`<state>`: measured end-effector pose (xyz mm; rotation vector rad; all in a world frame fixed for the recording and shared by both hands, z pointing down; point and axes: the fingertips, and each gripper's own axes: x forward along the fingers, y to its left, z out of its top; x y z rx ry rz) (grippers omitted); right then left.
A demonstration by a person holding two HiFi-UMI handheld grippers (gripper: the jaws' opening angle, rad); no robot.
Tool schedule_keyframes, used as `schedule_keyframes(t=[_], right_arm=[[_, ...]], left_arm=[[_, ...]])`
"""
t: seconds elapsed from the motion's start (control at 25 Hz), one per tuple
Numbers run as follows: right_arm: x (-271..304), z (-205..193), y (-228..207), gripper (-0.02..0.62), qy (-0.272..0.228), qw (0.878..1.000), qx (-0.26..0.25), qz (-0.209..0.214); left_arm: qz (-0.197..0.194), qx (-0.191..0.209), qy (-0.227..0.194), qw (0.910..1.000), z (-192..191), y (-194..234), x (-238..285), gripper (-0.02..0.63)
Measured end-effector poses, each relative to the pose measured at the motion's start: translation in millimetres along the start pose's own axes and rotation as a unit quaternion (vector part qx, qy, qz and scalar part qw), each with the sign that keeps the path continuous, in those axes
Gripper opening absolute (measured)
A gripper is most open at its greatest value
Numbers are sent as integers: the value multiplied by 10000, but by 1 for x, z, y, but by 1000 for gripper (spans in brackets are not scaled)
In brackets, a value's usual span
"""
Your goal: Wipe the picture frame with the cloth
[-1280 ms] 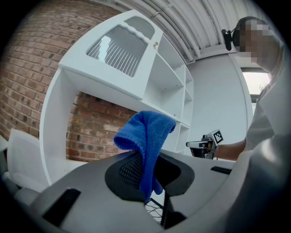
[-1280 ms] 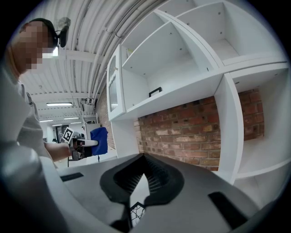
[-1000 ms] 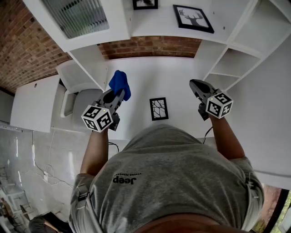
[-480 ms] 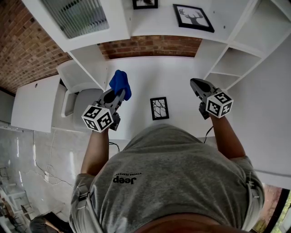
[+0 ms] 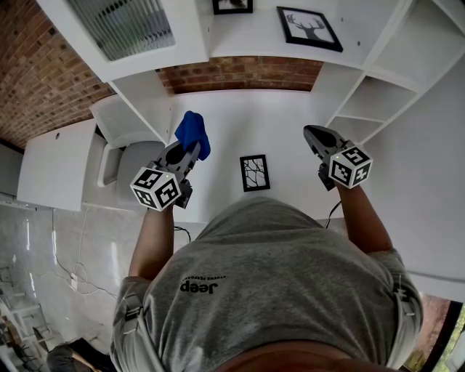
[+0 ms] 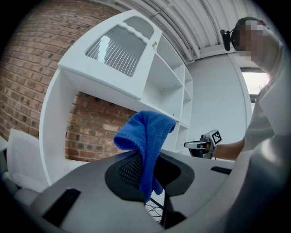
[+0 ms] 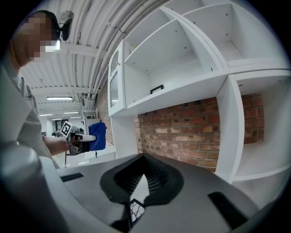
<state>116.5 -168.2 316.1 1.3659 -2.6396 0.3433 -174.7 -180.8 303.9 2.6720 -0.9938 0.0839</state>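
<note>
A small black picture frame (image 5: 254, 173) lies flat on the white desk (image 5: 240, 120), between my two grippers. My left gripper (image 5: 190, 150) hovers left of it, shut on a blue cloth (image 5: 192, 134) that bunches above the jaws and hangs down between them (image 6: 148, 136). My right gripper (image 5: 314, 135) is held right of the frame, shut with nothing in it. In the left gripper view the frame (image 6: 153, 210) peeks from under the jaws and the right gripper (image 6: 200, 144) shows across the desk. From the right gripper view I see the frame (image 7: 136, 210) below and the cloth (image 7: 97, 135) at far left.
A brick wall (image 5: 240, 74) backs the desk. White shelf compartments (image 5: 370, 102) rise on the right, and a cabinet with a ribbed glass door (image 5: 120, 25) on the left. Two framed pictures (image 5: 308, 29) (image 5: 232, 6) stand on the upper shelf. A cable (image 5: 330, 212) hangs off the desk's front edge.
</note>
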Motion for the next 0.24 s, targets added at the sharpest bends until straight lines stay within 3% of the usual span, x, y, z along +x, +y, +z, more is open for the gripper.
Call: schedule_keyframes(t=[0.24], right_arm=[[0,1,1,14,22,10000,-50,16]], left_arm=[[-19,7,-9,10000,1,-1,-1,60]])
